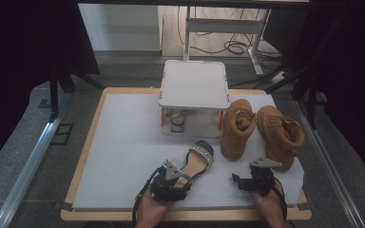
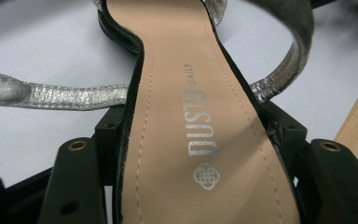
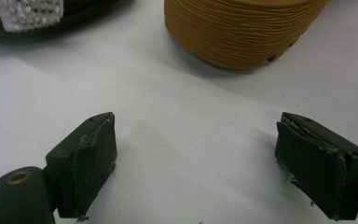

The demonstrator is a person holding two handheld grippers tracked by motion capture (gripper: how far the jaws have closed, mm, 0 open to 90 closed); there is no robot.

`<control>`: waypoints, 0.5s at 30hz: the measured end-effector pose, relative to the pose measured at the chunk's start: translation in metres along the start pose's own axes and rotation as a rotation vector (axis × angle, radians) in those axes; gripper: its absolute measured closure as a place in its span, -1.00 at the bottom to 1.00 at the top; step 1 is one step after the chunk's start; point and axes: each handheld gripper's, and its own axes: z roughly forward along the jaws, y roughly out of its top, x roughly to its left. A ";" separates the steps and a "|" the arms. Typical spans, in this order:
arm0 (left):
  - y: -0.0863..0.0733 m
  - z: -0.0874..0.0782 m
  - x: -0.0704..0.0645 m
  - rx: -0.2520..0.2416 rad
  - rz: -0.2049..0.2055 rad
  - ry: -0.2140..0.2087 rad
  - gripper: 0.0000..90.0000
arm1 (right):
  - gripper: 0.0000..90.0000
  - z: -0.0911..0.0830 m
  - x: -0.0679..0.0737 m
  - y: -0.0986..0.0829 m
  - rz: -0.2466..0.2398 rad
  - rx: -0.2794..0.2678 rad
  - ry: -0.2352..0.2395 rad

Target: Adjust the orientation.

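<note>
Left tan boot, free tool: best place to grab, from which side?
Judging by its pose, grip the left tan boot at the collar. It stands upright with its opening facing up, so one jaw could go inside and one outside. Come from above and the near side: the right tool is open there, and the right boot crowds its far flank.

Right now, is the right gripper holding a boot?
No, the right gripper is open over bare table, apart from the boot.

tan boots [image 1: 259,129], white rack [image 1: 194,85], table [image 1: 123,137]
</note>
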 end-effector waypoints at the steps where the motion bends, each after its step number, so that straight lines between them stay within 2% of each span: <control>1: 0.001 -0.001 0.001 -0.004 -0.002 0.001 -0.14 | -0.71 0.000 0.000 0.000 0.000 0.000 0.000; 15: 0.013 -0.004 0.013 -0.060 -0.054 0.006 -0.13 | -0.71 0.000 0.000 0.000 0.000 0.000 0.000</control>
